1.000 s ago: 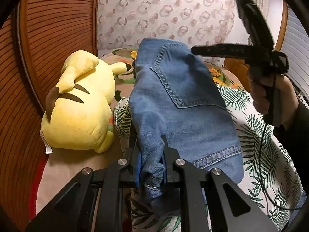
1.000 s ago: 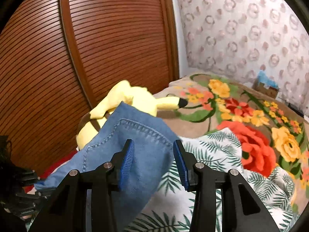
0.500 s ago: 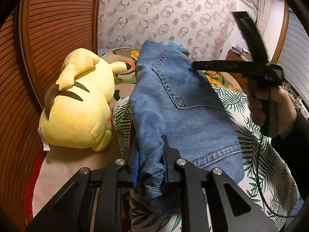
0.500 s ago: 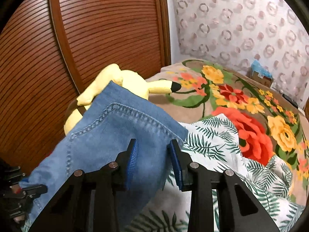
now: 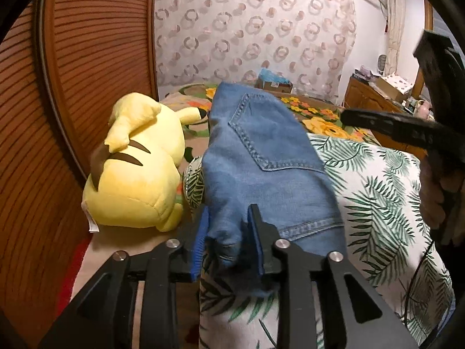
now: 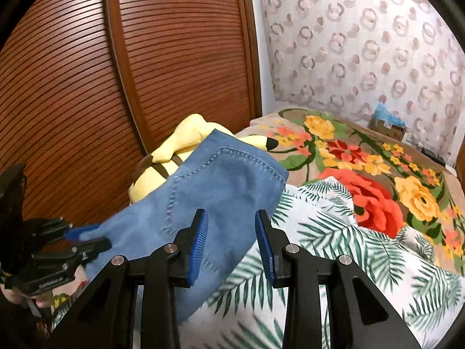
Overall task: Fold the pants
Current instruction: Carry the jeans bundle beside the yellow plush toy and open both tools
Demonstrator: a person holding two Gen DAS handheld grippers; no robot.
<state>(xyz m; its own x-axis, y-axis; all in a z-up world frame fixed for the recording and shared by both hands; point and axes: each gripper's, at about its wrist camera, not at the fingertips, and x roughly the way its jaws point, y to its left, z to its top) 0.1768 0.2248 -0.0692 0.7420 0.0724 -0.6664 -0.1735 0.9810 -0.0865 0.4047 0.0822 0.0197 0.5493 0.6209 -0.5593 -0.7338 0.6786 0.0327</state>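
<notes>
The left tongs (image 5: 228, 240) are opening around the pants (image 5: 261, 163) hem — length running away; right tongs (image 6: 231, 242) hovering empty, part-open.

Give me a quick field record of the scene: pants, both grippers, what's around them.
pants: folded blue denim pants, back pocket up, lying on the leaf-print sheet
left gripper: left gripper jaws opening; bunched denim edge between them, pads no longer pressing it
right gripper: right gripper open over the pants, gripping nothing
beside pants: yellow plush, touching or not unclear
underneath: floral blanket
behind: slatted wooden door
</notes>
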